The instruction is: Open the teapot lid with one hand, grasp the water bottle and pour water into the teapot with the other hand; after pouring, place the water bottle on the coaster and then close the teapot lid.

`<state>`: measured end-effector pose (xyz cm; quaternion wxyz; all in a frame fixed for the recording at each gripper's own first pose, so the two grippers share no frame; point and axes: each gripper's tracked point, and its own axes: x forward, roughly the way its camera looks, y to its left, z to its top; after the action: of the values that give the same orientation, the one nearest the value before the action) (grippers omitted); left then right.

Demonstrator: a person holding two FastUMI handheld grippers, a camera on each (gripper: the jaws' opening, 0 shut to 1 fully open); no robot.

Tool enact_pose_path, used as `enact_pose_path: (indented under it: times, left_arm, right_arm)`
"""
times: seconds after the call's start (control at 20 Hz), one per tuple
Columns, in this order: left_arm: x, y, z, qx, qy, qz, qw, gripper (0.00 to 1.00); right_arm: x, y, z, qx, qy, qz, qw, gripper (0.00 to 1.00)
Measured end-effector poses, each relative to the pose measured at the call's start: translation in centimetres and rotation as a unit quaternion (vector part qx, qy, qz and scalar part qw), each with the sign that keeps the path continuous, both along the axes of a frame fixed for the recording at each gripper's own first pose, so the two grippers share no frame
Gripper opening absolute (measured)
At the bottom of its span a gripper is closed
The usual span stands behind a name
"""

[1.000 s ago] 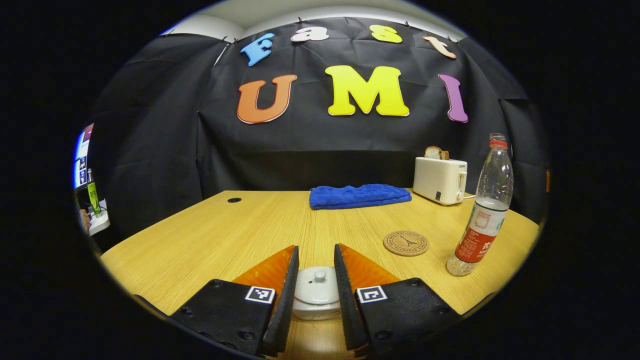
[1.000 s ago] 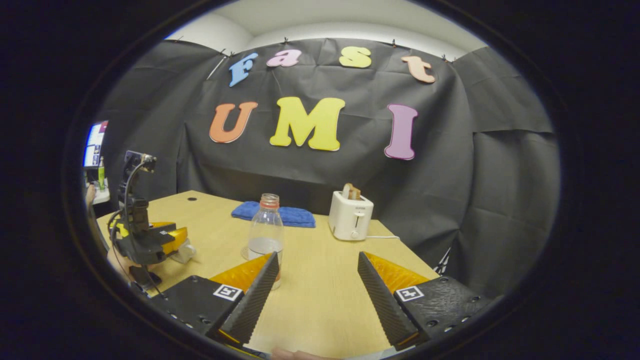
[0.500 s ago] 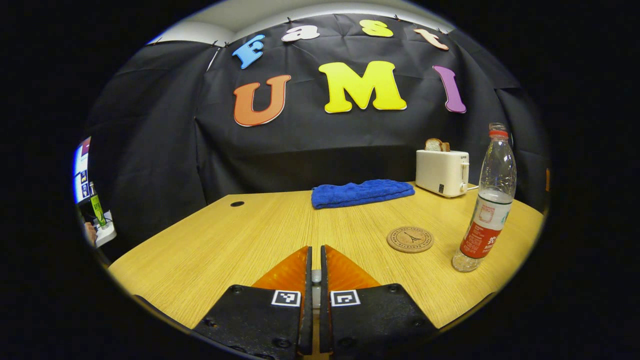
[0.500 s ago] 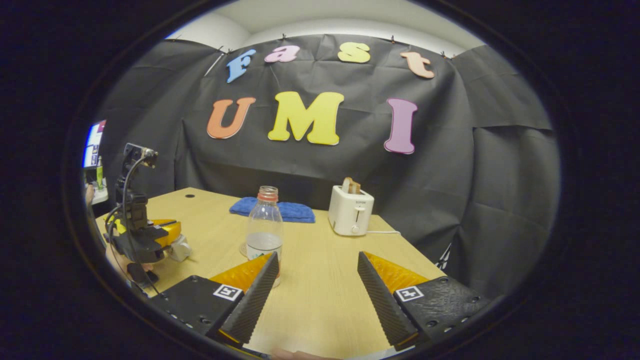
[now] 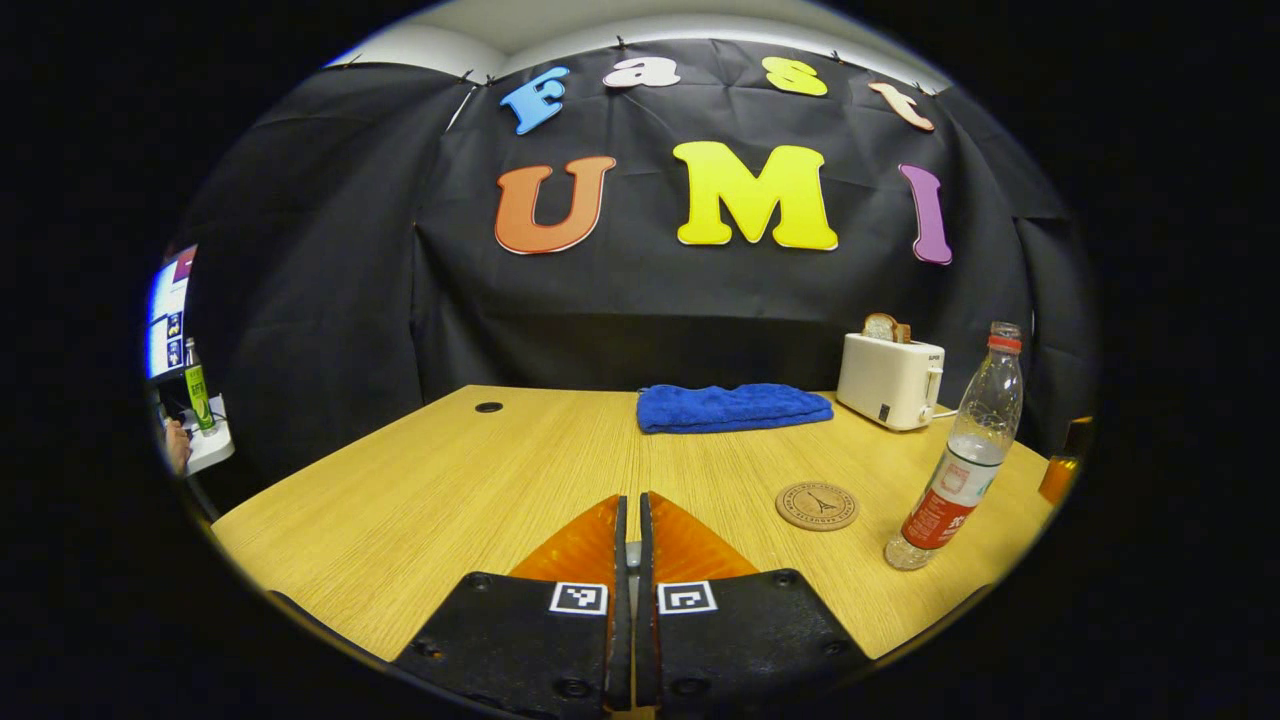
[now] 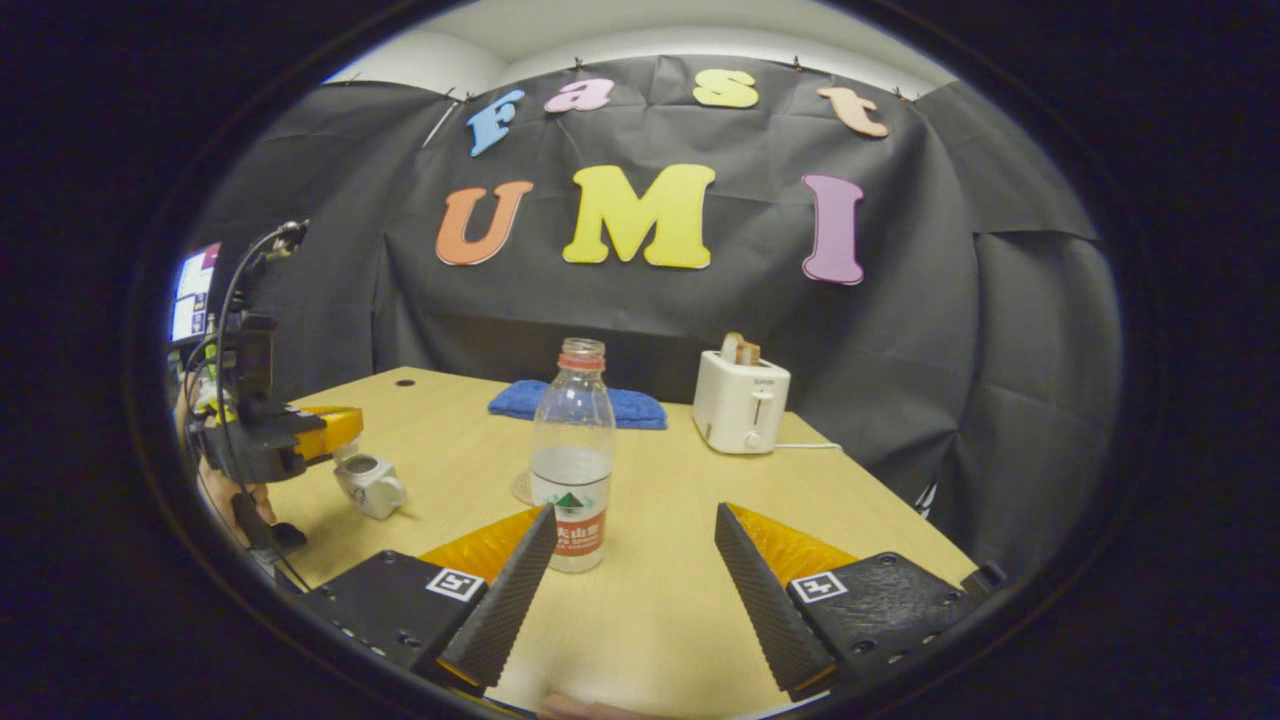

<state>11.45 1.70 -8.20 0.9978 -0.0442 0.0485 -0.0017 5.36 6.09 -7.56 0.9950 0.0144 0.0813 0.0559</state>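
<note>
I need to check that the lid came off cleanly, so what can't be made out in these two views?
- Lid: left gripper view, hidden between the shut fingers of the left hand-held gripper; only a pale sliver shows.
- Teapot: right gripper view, small and far; its open mouth shows, the inside doesn't.
- Coaster: right gripper view, mostly behind the water bottle.

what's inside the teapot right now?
The teapot stands open on the table, lid off. Right gripper view shows only a dark opening at the top; the rim hides the interior, so any water level can't be told.
</note>
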Motion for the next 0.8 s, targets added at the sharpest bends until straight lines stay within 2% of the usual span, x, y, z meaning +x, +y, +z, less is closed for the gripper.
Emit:
enact_pose_path:
  times: [0.15,0.2,0.25,0.35,0.7,0.8]
  left_arm:
    - [-1.2,0.1,0.8,-0.005,0.013,-0.013,1.0,0.05]
    - [-1.6,0.4,1.4,-0.001,0.008,-0.019,1.0,0.05]
    - [-2.1,1.0,2.1,-0.002,0.003,-0.016,1.0,0.05]
    - [-3.0,2.0,3.4,-0.007,-0.002,-0.014,1.0,0.04]
    - [-6.2,4.8,6.8,-0.004,-0.025,-0.01,1.0,0.04]
    - [-6.8,5.3,7.4,-0.002,-0.033,-0.014,0.999,0.04]
  right_arm:
    - [0.9,1.4,0.2,0.006,-0.015,0.014,1.0,0.98]
    - [1.3,1.7,0.4,0.01,-0.021,0.012,1.0,0.93]
    - [1.8,2.1,0.7,0.017,-0.03,0.014,0.999,0.98]
    - [2.9,3.0,0.7,0.03,-0.039,0.016,0.999,0.95]
    - [7.2,4.7,-0.7,0.057,-0.03,0.005,0.998,0.98]
    - [8.3,4.6,-0.7,0.056,-0.028,-0.001,0.998,0.95]
